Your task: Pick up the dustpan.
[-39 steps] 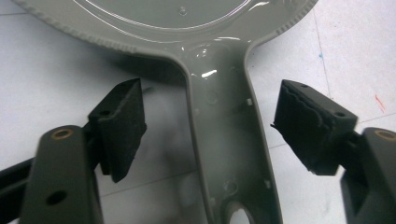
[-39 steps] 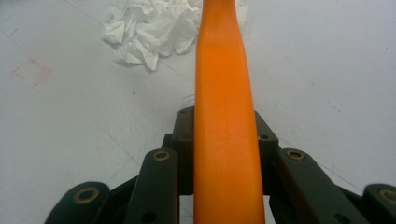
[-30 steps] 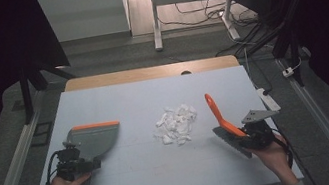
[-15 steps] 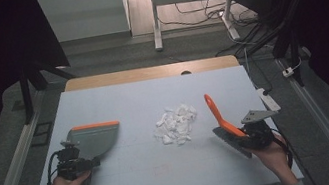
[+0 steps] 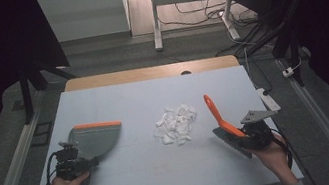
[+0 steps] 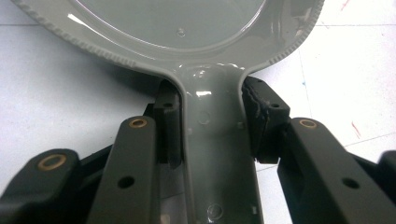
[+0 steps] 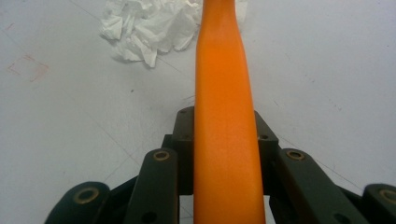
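Observation:
A grey dustpan (image 5: 93,138) with an orange front edge lies flat on the left of the table. My left gripper (image 5: 82,163) holds its handle from the near side. In the left gripper view the pads (image 6: 261,116) press both sides of the dustpan (image 6: 177,28) handle; the jaws have just been closing onto it. My right gripper (image 5: 242,139) is shut on a brush (image 5: 217,114) whose orange handle slants up and away. That brush handle (image 7: 224,93) runs between the right gripper (image 7: 224,135) jaws. A pile of white paper scraps (image 5: 176,123) (image 7: 149,23) lies between the two tools.
The pale blue table (image 5: 141,177) has a wooden strip (image 5: 149,73) along its far edge. A white power strip (image 5: 269,100) hangs off the right side. Metal rails run along both sides, and desk legs and cables stand beyond the far edge.

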`<act>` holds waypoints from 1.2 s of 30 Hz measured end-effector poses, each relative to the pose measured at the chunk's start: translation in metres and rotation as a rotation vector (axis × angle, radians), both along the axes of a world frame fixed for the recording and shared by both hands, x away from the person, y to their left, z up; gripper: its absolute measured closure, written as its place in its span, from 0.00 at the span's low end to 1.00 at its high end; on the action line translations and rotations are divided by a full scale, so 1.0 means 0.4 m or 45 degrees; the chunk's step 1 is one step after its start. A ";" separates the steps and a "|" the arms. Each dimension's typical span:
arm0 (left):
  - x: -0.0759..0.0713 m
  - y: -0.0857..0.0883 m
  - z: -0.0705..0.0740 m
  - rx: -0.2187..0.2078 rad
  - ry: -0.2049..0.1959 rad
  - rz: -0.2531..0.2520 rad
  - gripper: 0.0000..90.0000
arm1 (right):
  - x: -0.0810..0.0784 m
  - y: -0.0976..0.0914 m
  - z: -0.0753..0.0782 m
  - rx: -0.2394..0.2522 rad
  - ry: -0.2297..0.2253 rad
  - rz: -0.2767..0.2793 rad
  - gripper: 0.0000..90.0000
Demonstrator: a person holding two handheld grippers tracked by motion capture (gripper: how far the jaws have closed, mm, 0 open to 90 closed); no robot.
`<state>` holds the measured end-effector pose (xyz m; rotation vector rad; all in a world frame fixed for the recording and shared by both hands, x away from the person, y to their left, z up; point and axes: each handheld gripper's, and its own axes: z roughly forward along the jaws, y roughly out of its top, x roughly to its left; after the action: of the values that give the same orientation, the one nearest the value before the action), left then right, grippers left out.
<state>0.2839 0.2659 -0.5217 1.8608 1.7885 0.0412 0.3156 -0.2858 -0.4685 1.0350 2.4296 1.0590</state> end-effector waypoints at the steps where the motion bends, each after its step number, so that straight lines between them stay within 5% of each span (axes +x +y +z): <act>1: -0.001 -0.001 0.000 -0.005 -0.008 0.002 0.68 | 0.000 0.000 0.000 0.000 0.000 0.000 0.79; 25: -0.019 0.020 0.017 -0.040 -0.174 -0.051 0.68 | -0.001 0.000 0.001 0.002 -0.004 -0.002 0.79; 36: -0.024 0.027 0.036 -0.083 -0.274 -0.139 0.68 | -0.003 0.001 0.005 0.006 -0.025 -0.008 0.79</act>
<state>0.2741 0.2766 -0.5074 1.8300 1.5241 0.1361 0.3145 -0.2852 -0.4664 1.0284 2.4077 1.0682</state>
